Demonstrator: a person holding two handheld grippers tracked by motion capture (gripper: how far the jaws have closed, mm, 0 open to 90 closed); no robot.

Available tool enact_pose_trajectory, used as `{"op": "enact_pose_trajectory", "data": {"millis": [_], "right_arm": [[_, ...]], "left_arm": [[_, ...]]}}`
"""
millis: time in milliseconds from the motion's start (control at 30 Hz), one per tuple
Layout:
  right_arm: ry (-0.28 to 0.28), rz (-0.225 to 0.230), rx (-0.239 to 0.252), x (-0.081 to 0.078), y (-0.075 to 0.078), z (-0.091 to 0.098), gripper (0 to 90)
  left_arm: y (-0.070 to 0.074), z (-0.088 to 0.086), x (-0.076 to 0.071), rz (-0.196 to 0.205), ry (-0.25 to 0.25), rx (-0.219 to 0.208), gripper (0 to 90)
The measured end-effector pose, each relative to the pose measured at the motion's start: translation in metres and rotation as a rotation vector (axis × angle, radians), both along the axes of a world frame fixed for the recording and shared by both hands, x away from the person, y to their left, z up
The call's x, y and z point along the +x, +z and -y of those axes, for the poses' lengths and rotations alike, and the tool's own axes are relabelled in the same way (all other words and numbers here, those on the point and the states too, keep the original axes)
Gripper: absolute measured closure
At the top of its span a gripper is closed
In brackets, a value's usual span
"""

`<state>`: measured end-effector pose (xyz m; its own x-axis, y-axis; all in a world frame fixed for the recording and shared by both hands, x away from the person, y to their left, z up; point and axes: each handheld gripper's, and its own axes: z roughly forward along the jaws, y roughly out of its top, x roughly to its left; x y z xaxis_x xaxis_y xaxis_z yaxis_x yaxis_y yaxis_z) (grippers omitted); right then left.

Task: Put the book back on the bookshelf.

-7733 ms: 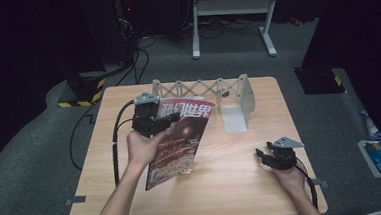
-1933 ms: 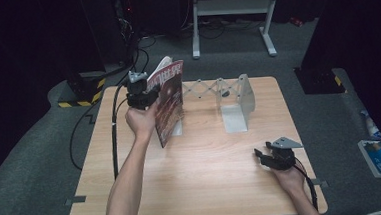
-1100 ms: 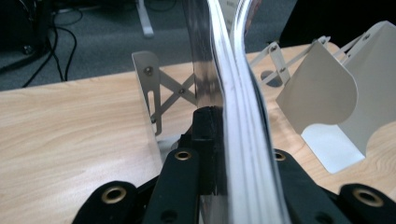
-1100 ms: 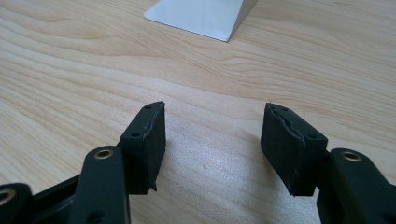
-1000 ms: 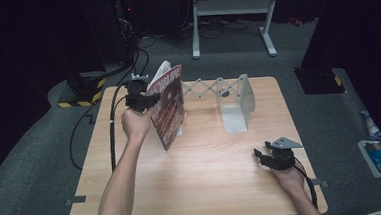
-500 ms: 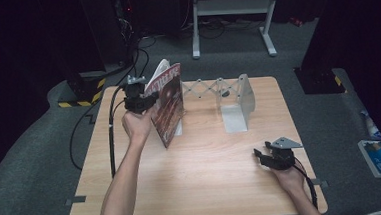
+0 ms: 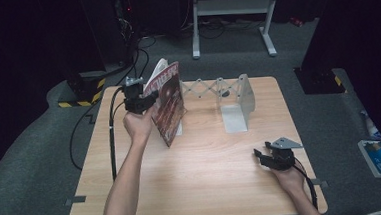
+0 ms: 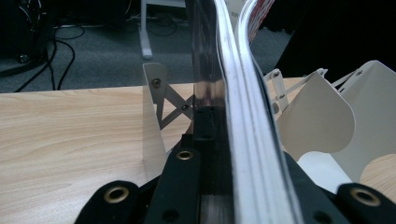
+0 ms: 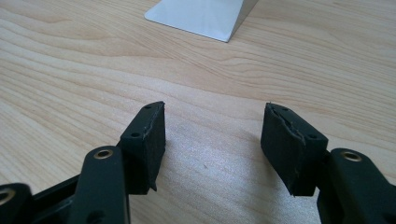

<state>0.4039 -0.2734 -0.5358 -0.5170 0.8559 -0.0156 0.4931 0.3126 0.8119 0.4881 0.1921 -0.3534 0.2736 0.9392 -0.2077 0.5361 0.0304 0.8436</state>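
- Toward the far left corner of the surface (image 7: 203, 187), the left claw (image 7: 145, 101) is clamped tight on a magazine (image 7: 168, 101) — it grips the magazine's left edge, partway up.
- Magazine standing on edge, its red cover facing the person's right, leaning a touch; its lower corner comes down to the wood just in front of the rack's left end plate.
- Left gripper view: the black jaws pinch the stacked page edges (image 8: 243, 116), which run straight up between them; pages fan apart a little near the top.
- Extendable book rack (image 7: 228, 97) sits along the far edge — a grey scissor lattice joining two end plates, the right one (image 7: 243, 102) upright and well clear of the magazine.
- Same rack in the left gripper view: pale metal plates either side of the pages, one (image 8: 154, 116) on the left and rounded ones (image 8: 322, 121) on the right, just beyond the jaws.
- Right claw (image 7: 265, 158) down near the front right corner, resting low on the wood in the person's hand.
- Right gripper view: its jaws spread wide with bare wood between the pads (image 9: 149, 135), gripping nothing; a corner of the rack's base plate (image 9: 205, 16) lies farther off at the top.
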Motion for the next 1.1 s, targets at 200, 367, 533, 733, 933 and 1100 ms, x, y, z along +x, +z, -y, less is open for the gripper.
{"op": "enact_pose_trajectory", "data": {"millis": [200,367,533,733,933,1100], "right_arm": [[0.002,0.002,-0.002,0.0,0.0,0.0,40.3],[0.0,0.0,0.0,0.0,0.0,0.0,40.1],[0.0,0.0,0.0,0.0,0.0,0.0,40.1],[0.0,-0.001,0.001,0.0,0.0,0.0,40.1],[0.0,0.0,0.0,0.0,0.0,0.0,40.0],[0.01,0.006,-0.005,0.001,0.0,0.0,39.9]], "left_arm": [[-0.002,-0.008,0.001,-0.004,0.013,-0.005,82.7],[-0.002,-0.011,0.0,0.0,0.019,0.018,82.0],[0.0,-0.013,0.0,-0.008,0.033,0.038,79.6],[0.001,-0.015,0.0,-0.007,0.037,0.054,78.3],[0.002,-0.014,0.0,-0.008,0.041,0.078,76.7],[0.009,-0.019,0.0,0.005,0.033,0.044,72.6]]}}
